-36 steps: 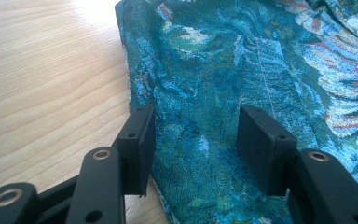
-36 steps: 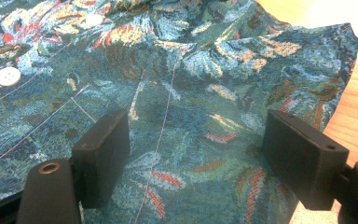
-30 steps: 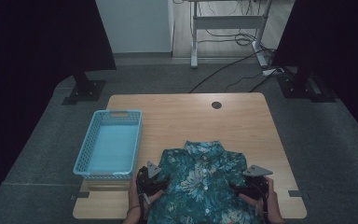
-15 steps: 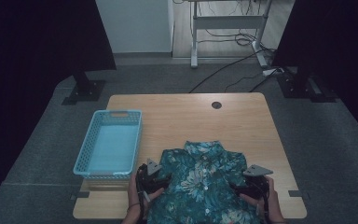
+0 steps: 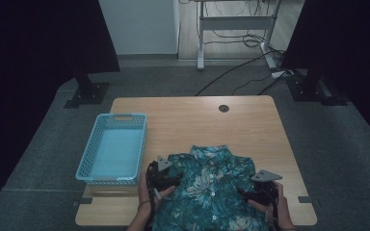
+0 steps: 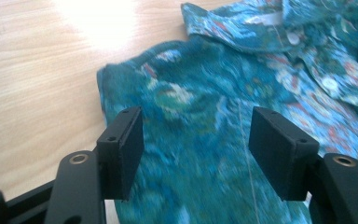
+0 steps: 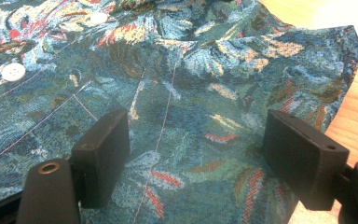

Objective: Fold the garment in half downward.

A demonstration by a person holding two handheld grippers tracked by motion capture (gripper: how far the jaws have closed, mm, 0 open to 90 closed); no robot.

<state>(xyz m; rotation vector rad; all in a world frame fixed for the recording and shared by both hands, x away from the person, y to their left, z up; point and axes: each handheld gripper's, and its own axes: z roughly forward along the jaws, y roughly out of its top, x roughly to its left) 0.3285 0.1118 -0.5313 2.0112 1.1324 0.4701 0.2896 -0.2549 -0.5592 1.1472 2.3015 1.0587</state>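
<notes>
A teal floral button shirt [image 5: 212,192] lies face up near the table's front edge, collar pointing away from me. My left gripper [image 5: 170,179] hovers at its left shoulder. In the left gripper view the jaws [image 6: 196,126] stand apart over the shirt's fabric [image 6: 205,93]; they have just been opening and nothing is pinched between them. My right gripper [image 5: 249,192] sits at the shirt's right side. Its jaws [image 7: 198,135] are open above the cloth [image 7: 191,70], near the shirt's right edge.
A light blue plastic basket [image 5: 113,118] stands on the left of the wooden table [image 5: 197,120], close to my left gripper. A round cable hole [image 5: 223,109] sits near the far edge. A desk frame and cables lie on the floor beyond the table.
My left gripper has shifted slightly farther up the shirt's left side. The right gripper and the shirt have stayed where they were.
</notes>
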